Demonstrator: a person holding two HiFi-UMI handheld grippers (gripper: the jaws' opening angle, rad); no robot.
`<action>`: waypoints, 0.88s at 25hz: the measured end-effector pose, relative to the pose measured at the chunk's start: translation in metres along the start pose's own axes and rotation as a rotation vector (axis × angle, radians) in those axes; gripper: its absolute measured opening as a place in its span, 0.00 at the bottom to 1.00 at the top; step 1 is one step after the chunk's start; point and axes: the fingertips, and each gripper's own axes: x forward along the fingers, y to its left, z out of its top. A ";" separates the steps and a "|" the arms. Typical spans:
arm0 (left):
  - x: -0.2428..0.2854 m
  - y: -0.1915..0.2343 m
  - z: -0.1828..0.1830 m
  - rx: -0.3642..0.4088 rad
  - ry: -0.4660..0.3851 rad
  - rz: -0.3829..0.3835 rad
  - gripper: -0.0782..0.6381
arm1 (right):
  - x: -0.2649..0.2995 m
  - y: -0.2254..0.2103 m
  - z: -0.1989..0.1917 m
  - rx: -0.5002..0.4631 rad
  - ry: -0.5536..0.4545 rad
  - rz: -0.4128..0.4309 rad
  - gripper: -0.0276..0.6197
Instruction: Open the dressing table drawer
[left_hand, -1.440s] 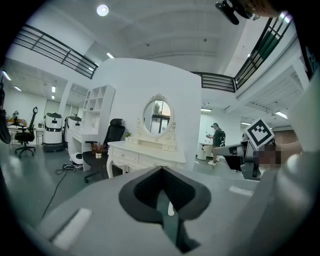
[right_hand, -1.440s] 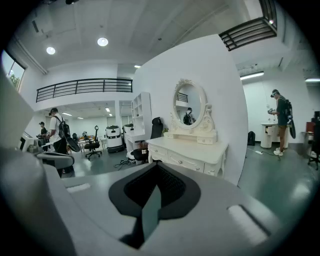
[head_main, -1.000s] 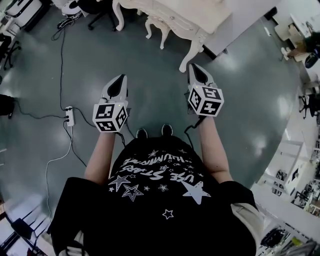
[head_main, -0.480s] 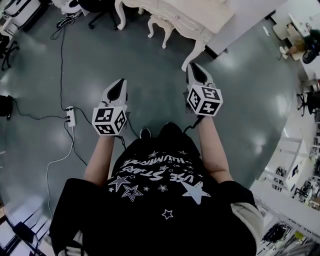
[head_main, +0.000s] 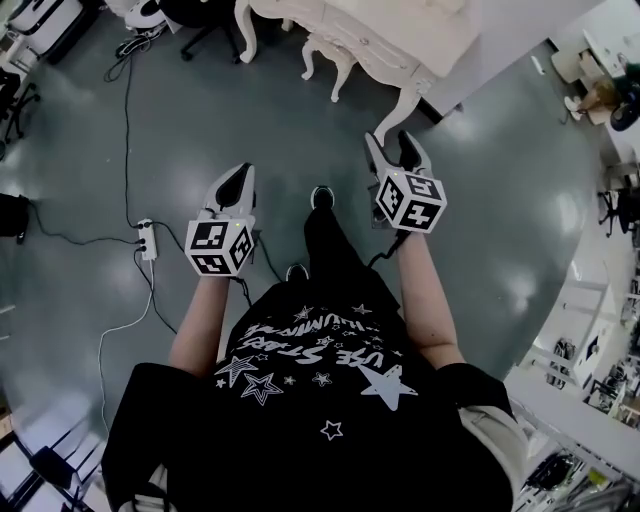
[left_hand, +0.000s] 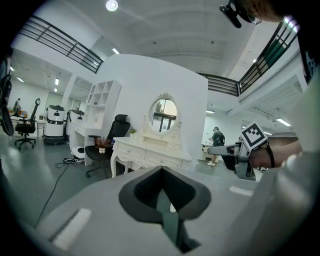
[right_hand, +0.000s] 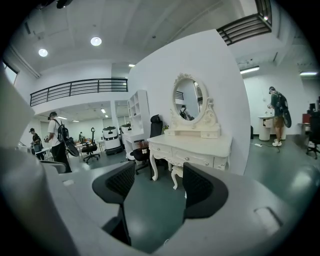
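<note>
The dressing table (right_hand: 192, 150) stands ahead of the right gripper (right_hand: 159, 186) and well apart from it. Its drawer (right_hand: 191, 159) sits in a row of shut fronts with small knobs just under the top. The right gripper's jaws stand apart with only bare floor between them, while the left gripper (left_hand: 162, 189) has its jaws together on nothing and points at the same table from further left. The likeliest trouble is the knob. It looks small, so the right jaws could close beside it or slip off it, and a pull made at an angle could bind the drawer or drag the table on its slim legs. The left gripper would have to part its jaws before it could help. The curved table leg (head_main: 400, 105) lies just ahead of the right gripper (head_main: 392, 150) and could be knocked on the approach. Out to the left of the left gripper (head_main: 236, 180), a power strip (head_main: 147, 238) and its cables trail over the floor and could catch a foot. An office chair (left_hand: 116, 131) stands beyond the table's left end. Between both grippers and the table the floor (head_main: 270, 120) is open, and the wall (right_hand: 220, 80) behind the table closes the far side.
</note>
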 end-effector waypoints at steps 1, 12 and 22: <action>0.005 0.004 0.000 0.001 0.004 0.002 0.11 | 0.007 -0.001 0.002 0.003 -0.002 0.003 0.53; 0.123 0.037 0.028 0.013 0.026 0.020 0.11 | 0.120 -0.060 0.038 0.033 -0.007 0.003 0.52; 0.282 0.060 0.072 0.026 0.065 0.016 0.11 | 0.255 -0.144 0.073 0.078 0.044 0.002 0.51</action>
